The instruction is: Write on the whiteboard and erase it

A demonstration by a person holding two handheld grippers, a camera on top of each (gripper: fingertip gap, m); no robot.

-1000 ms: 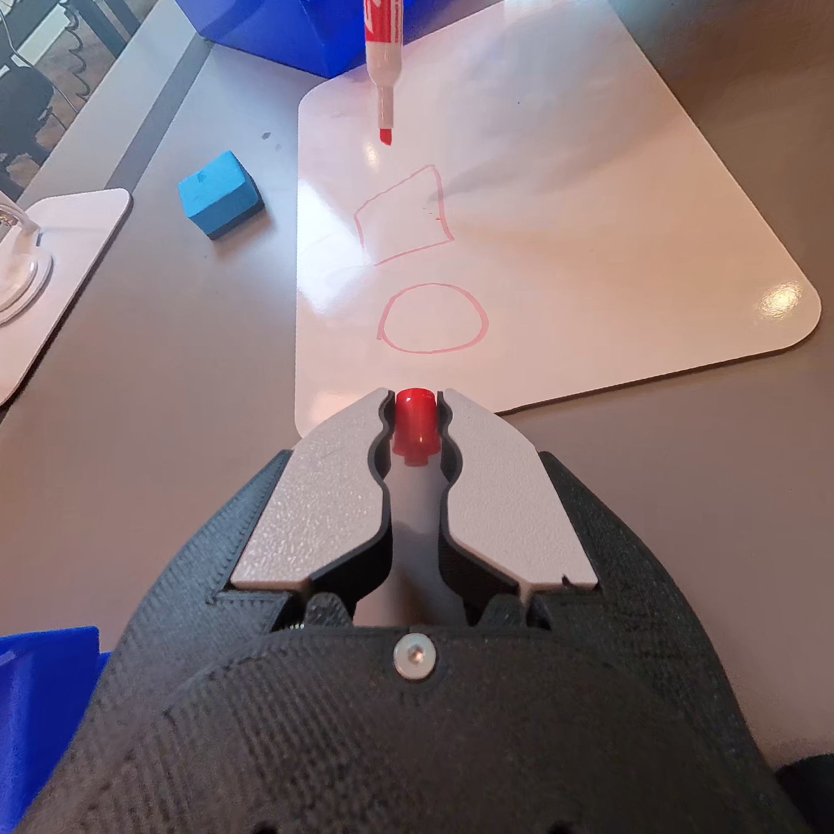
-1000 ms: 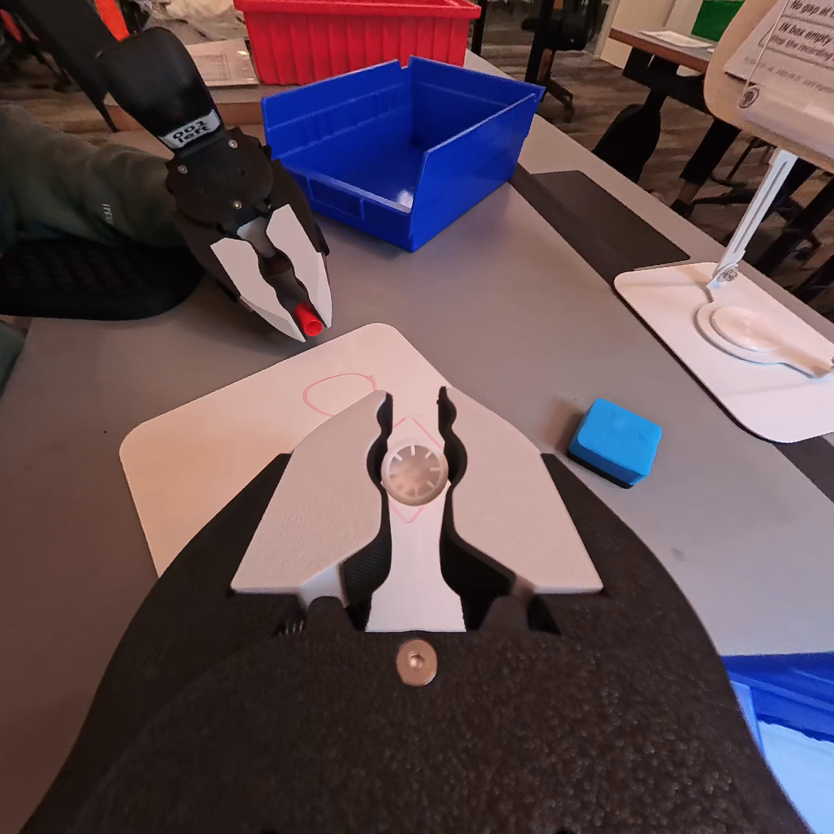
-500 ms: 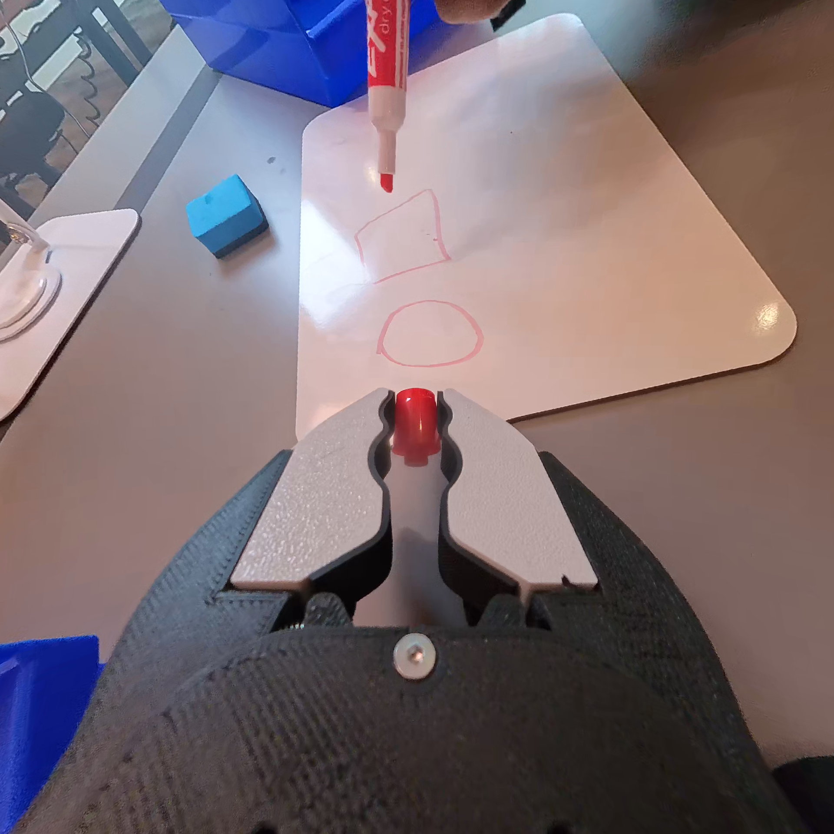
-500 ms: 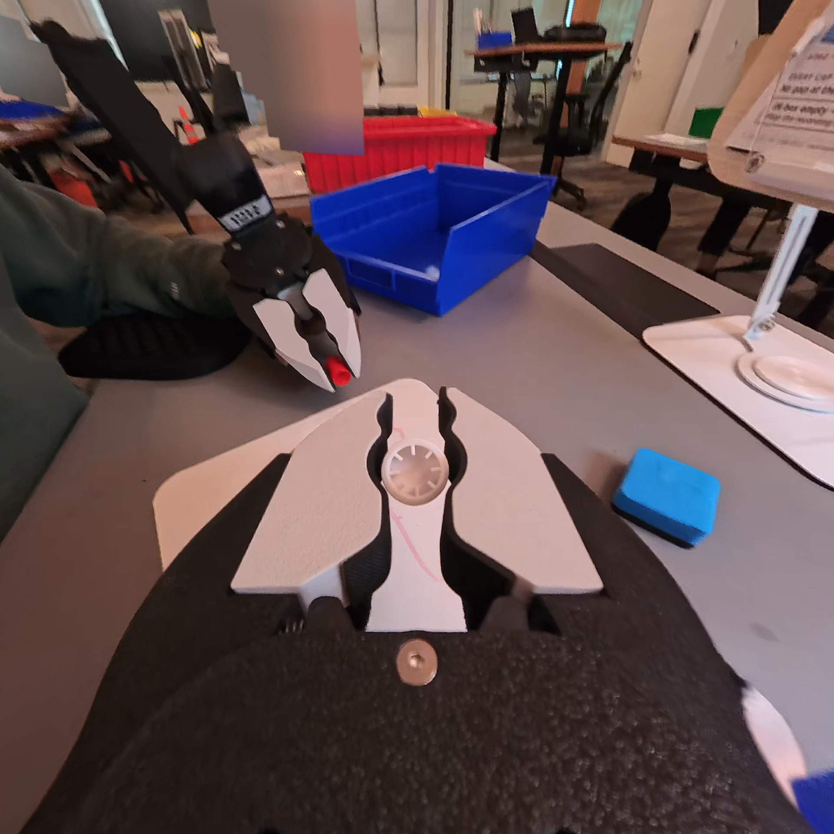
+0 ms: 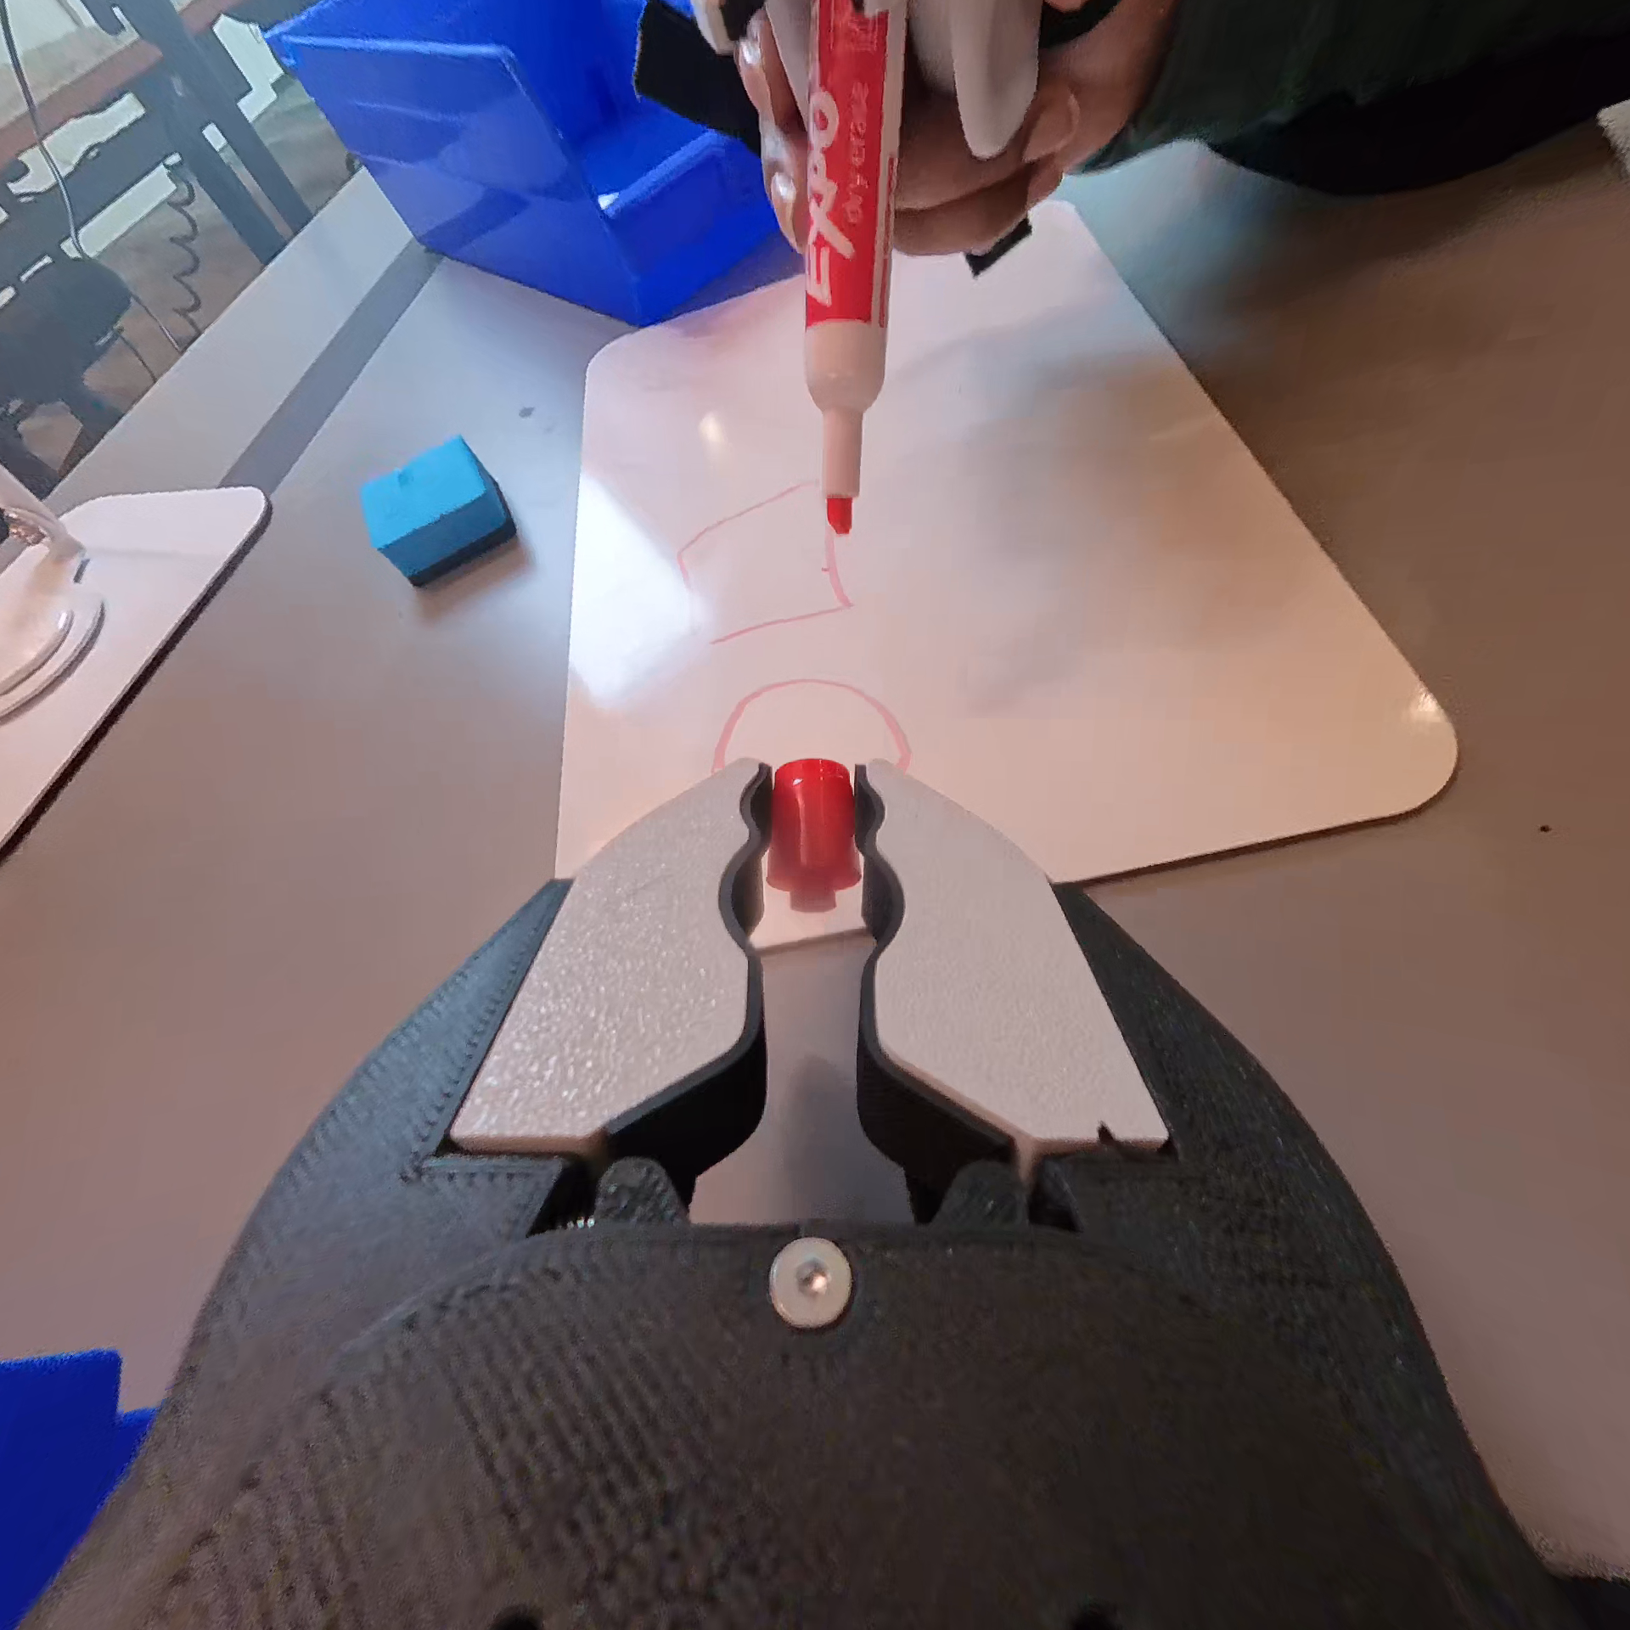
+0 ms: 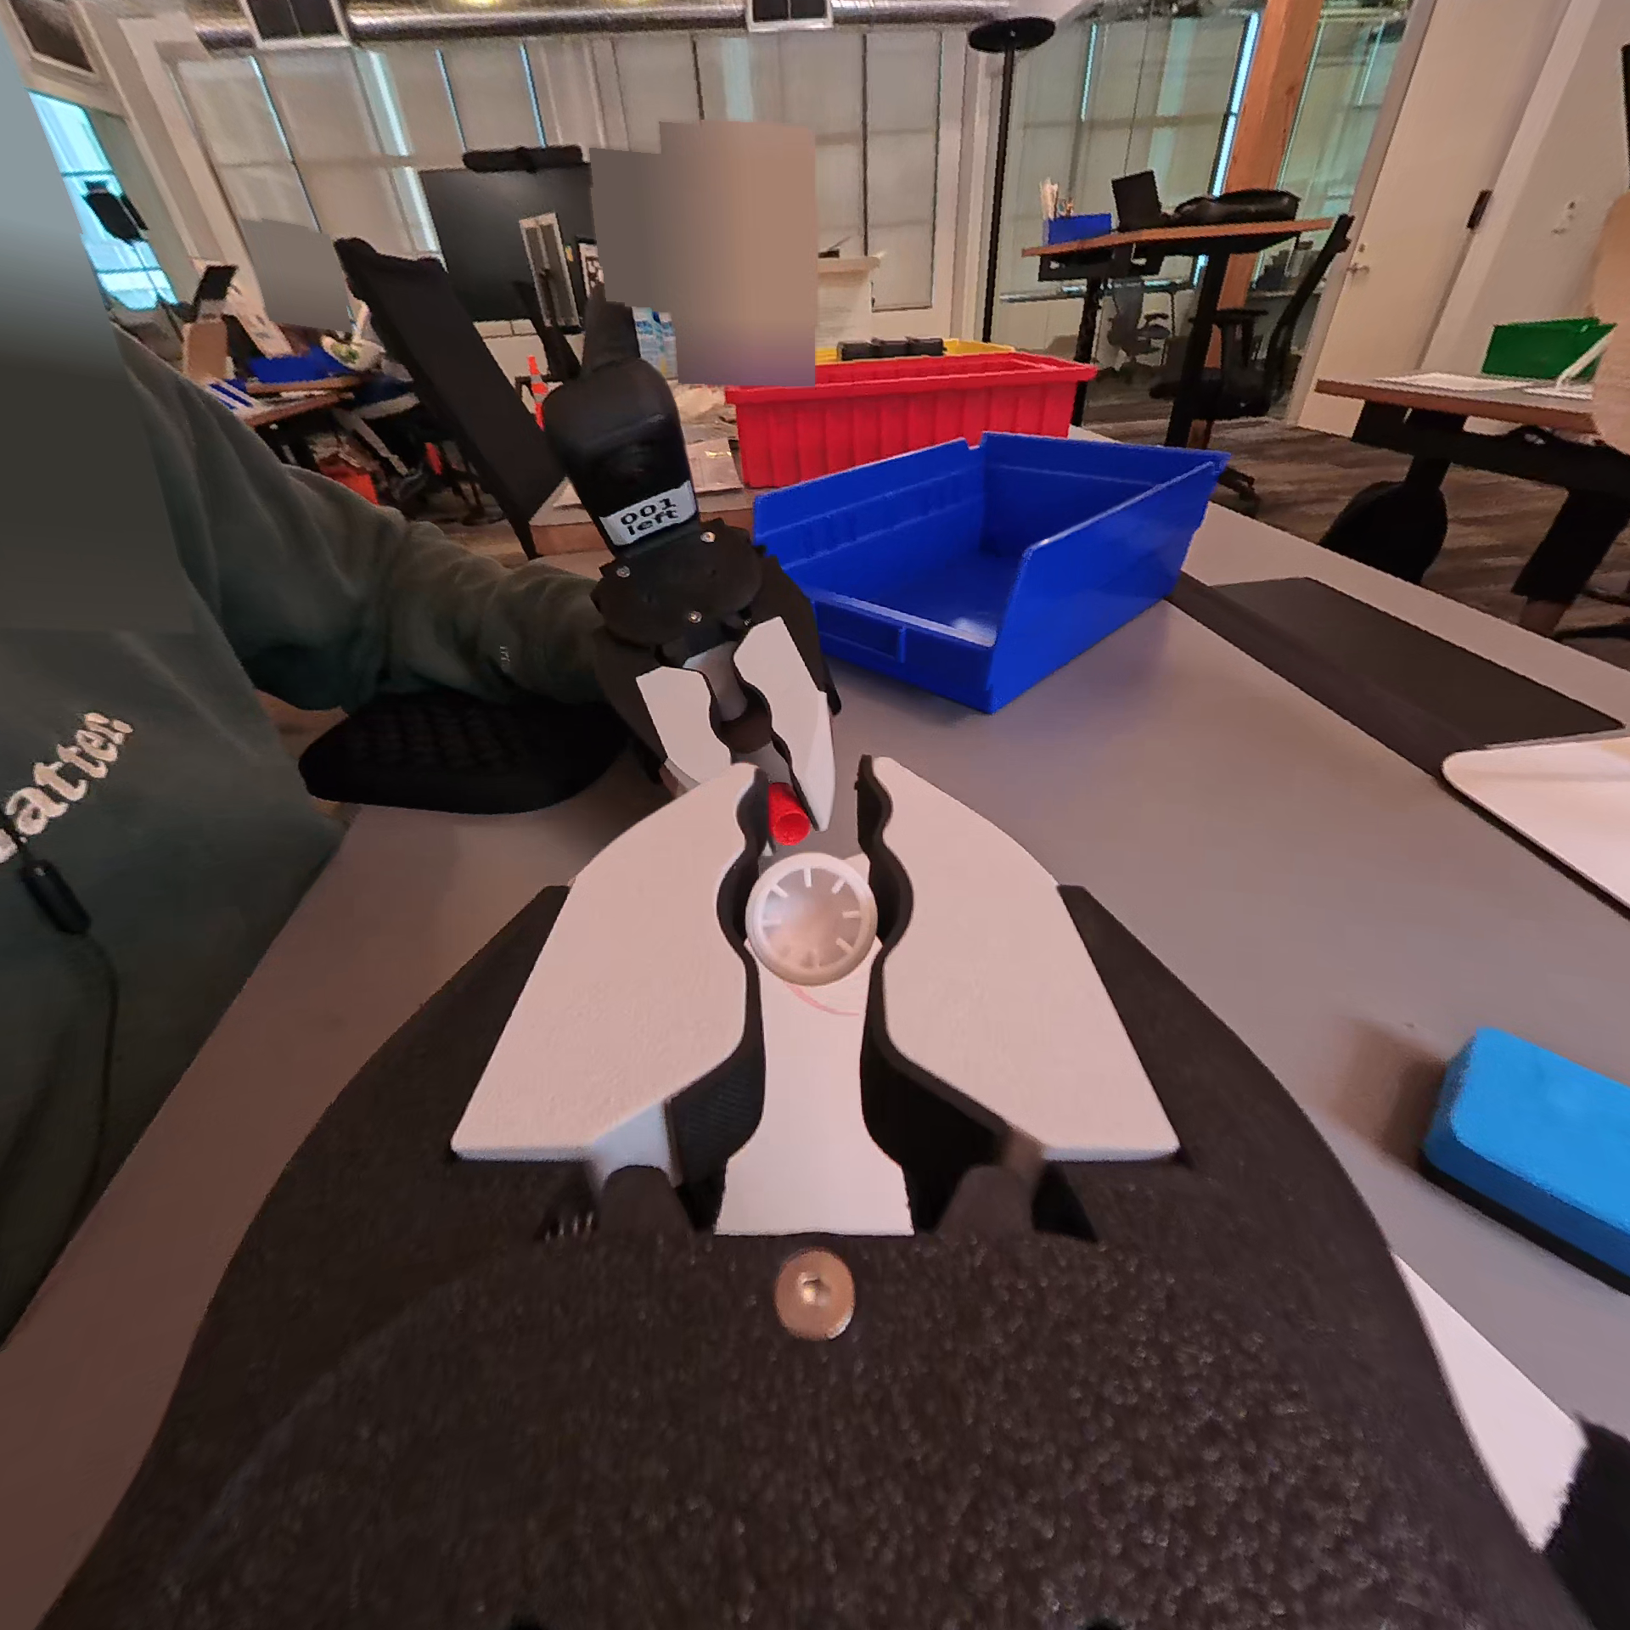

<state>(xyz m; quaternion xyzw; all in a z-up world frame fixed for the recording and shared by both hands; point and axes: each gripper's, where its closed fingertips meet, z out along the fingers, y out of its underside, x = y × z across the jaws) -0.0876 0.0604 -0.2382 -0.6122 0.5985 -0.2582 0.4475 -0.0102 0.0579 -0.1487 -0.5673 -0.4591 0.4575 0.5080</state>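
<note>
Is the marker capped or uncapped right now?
Uncapped. The marker in the right hand-held gripper shows its bare red tip; the left hand-held gripper holds the red cap apart.

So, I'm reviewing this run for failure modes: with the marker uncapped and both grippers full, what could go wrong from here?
1. The marker tip hangs just over the drawn square on the whiteboard; a dip could leave a stray mark.
2. Recapping needs the tip to meet the red cap in the left gripper; misalignment could ink its fingers.
3. The eraser can't be picked up until a gripper frees.
</note>
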